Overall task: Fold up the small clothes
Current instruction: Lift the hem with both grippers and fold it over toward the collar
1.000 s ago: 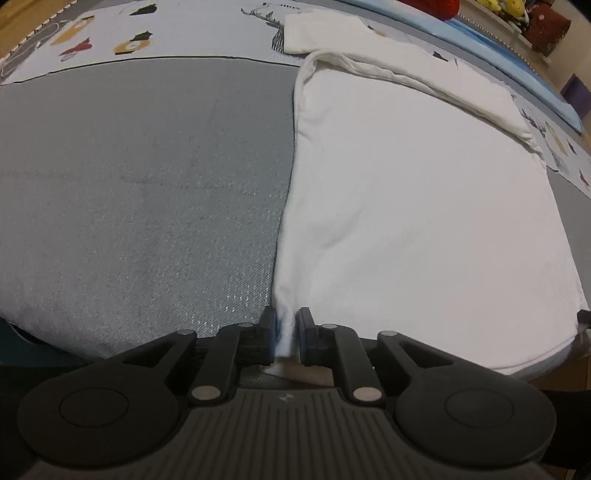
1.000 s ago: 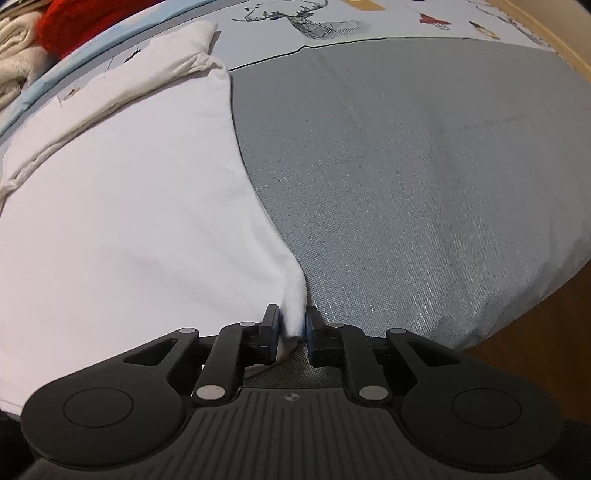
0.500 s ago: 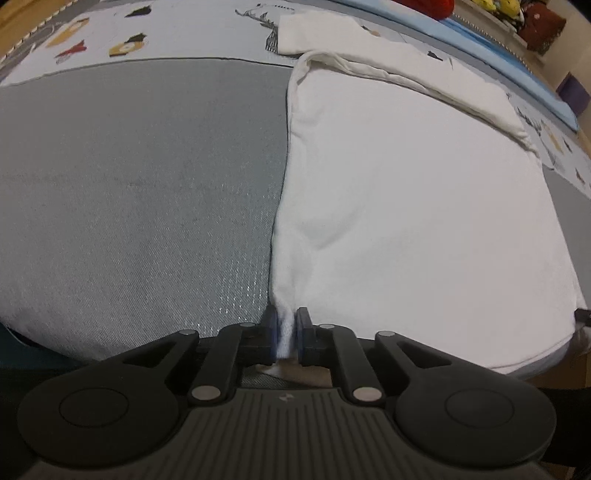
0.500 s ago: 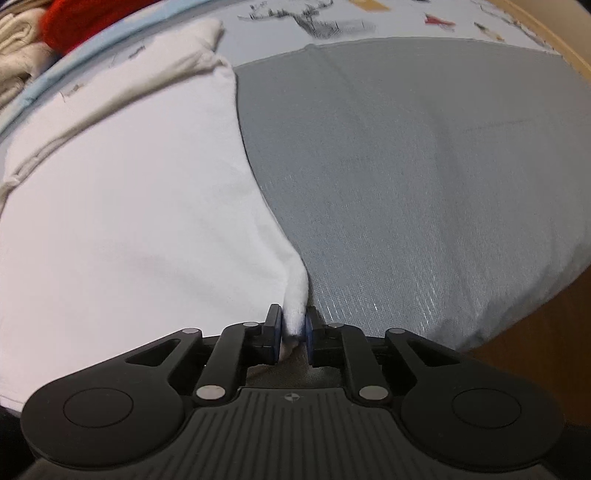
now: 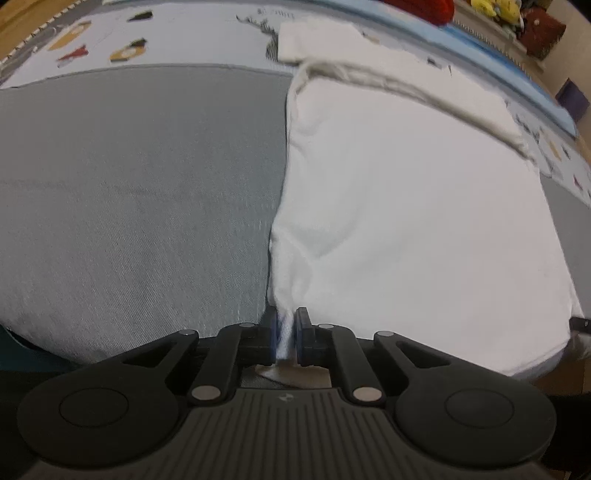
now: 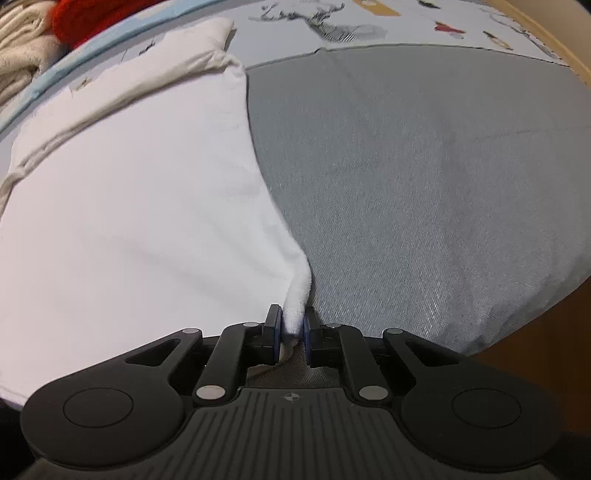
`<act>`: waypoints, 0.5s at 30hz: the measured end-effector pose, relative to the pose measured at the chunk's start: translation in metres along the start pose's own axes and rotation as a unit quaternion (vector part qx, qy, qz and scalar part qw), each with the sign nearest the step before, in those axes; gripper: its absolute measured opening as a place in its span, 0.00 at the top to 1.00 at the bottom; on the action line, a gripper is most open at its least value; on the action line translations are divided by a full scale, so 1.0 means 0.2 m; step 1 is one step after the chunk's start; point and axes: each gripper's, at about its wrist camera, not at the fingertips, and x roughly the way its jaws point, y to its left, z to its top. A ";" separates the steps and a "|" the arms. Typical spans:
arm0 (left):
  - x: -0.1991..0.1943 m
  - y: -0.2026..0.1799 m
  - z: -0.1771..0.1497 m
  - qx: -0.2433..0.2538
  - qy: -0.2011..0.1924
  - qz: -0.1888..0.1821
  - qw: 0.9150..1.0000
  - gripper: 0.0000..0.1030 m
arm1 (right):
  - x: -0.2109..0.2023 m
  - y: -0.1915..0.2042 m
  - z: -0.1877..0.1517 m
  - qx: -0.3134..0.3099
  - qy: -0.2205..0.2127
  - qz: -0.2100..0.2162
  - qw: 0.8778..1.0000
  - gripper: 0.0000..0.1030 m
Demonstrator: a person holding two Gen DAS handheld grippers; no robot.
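Though pinched – soft white garment (image 5: 406, 206)

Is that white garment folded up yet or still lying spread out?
Mostly spread: the white garment lies flat on the grey mat, only its far sleeve band folded across.

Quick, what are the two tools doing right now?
Left tool: closed on the shirt's near left corner.
Right tool: closed on the shirt's near right corner.

The shirt (image 5: 406, 221) runs off the right wrist view's left edge, its corners hidden inside both jaws. The far red cloth (image 6: 92, 18) is cropped (kind unclear). The mat's (image 5: 110, 44) small prints are blurred.
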 end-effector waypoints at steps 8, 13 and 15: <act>0.00 -0.03 -0.01 0.024 -0.010 0.010 1.000 0.93 | -0.01 0.02 0.01 -0.023 -0.005 -0.006 1.000 0.88; -0.12 -0.03 0.00 0.033 -0.046 0.002 0.998 0.94 | -0.08 0.02 0.01 -0.022 -0.036 -0.001 0.999 0.90; -0.20 -0.03 0.00 0.032 -0.058 -0.013 0.998 0.94 | -0.16 0.03 0.01 -0.023 -0.059 0.009 0.998 0.90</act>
